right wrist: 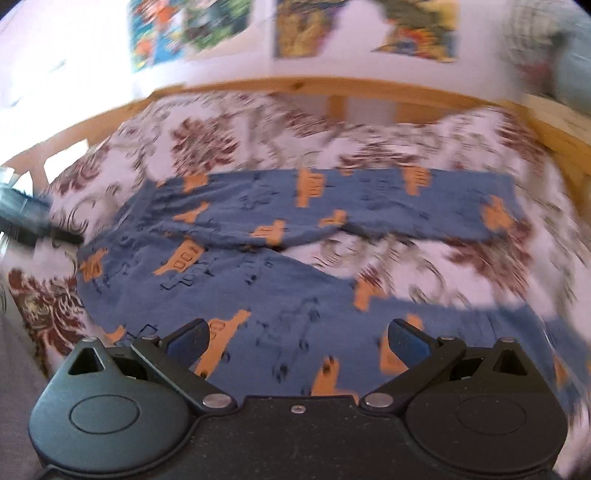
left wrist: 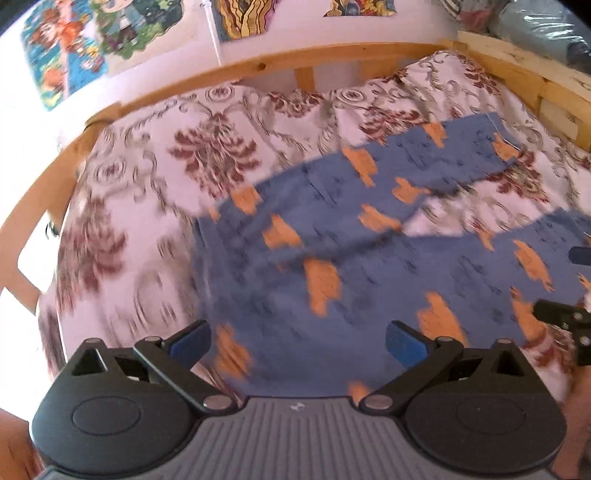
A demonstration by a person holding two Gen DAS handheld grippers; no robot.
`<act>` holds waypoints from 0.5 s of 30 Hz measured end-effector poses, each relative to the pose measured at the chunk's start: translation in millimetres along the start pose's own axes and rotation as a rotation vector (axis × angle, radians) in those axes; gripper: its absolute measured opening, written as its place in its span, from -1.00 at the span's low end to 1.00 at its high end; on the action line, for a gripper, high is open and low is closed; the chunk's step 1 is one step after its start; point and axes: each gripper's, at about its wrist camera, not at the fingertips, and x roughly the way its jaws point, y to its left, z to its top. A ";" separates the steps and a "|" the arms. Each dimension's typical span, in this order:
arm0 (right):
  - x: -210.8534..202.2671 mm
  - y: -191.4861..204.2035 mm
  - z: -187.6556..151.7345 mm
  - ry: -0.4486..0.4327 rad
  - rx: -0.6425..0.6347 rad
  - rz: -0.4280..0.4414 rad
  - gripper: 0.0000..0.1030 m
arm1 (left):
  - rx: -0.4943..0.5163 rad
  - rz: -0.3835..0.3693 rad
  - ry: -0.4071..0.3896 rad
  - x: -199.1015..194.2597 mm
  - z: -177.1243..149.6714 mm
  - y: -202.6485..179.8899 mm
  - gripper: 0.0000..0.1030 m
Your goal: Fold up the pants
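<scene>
Blue pants with orange vehicle prints lie spread flat on the bed, the two legs splayed apart in a V. In the left wrist view my left gripper hovers open above the waist end, nothing between its blue pads. The right wrist view shows the same pants with both legs running to the right. My right gripper hangs open over the nearer leg, holding nothing. Part of the right gripper shows at the right edge of the left wrist view. Both views are motion-blurred.
The pants rest on a white bedspread with dark red floral patterns. A wooden bed frame curves around the far side. Colourful posters hang on the wall behind. Bagged items sit at the far right.
</scene>
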 end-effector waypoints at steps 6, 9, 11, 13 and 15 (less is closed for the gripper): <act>82.1 -16.7 65.7 0.025 -0.192 0.181 0.99 | 0.125 -0.063 -0.039 77.3 63.4 63.3 1.00; 130.6 -26.1 100.5 0.053 -0.263 0.282 0.99 | 0.168 -0.086 0.000 120.0 82.4 84.7 1.00; 163.8 -29.3 124.4 0.069 -0.317 0.333 0.99 | 0.210 -0.120 0.047 147.5 90.1 96.6 1.00; 191.8 -31.4 146.7 0.057 -0.348 0.355 0.99 | 0.245 -0.148 0.090 169.4 97.1 105.6 1.00; 218.9 -30.9 168.2 0.054 -0.391 0.356 0.99 | 0.261 -0.177 0.114 185.5 104.7 111.9 1.00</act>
